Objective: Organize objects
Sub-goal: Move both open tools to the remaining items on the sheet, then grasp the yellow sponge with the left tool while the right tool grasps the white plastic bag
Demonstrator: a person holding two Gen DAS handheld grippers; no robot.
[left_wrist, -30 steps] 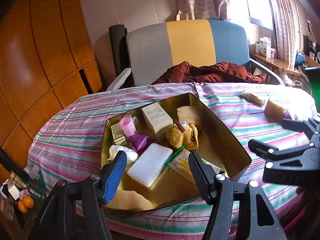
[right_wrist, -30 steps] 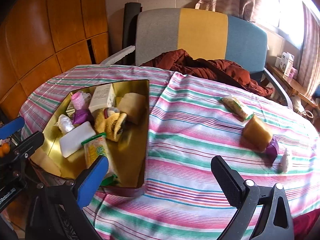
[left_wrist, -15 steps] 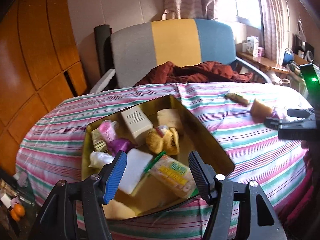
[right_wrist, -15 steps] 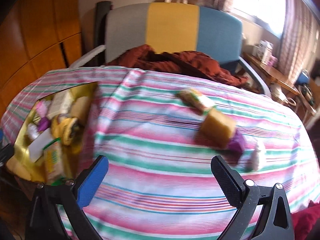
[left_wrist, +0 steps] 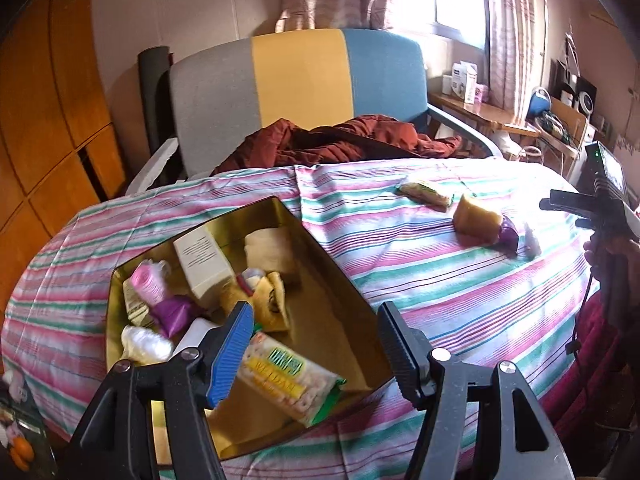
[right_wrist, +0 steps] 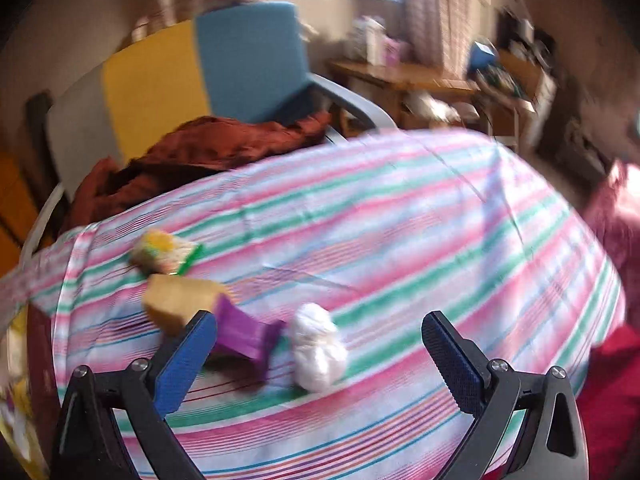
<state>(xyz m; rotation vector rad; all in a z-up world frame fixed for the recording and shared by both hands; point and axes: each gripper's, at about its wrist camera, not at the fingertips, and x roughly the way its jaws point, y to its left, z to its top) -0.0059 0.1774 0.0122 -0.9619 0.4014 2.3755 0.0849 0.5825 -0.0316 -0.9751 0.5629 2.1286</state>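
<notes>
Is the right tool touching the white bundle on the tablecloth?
Apart. In the right wrist view the open right tool hovers with striped cloth showing between its fingers and the white bundle.

Left gripper and right gripper hover, fingers spread.

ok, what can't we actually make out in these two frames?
- Gold tin: near corner behind the left hand-held gripper, left wrist view; cut off at the frame edge in the right wrist view.
- White slab: mostly behind the blue finger.
- Cracker pack, purple packet: motion-blurred in the right wrist view, labels unreadable.
- Shelf boxes: too small.
</notes>
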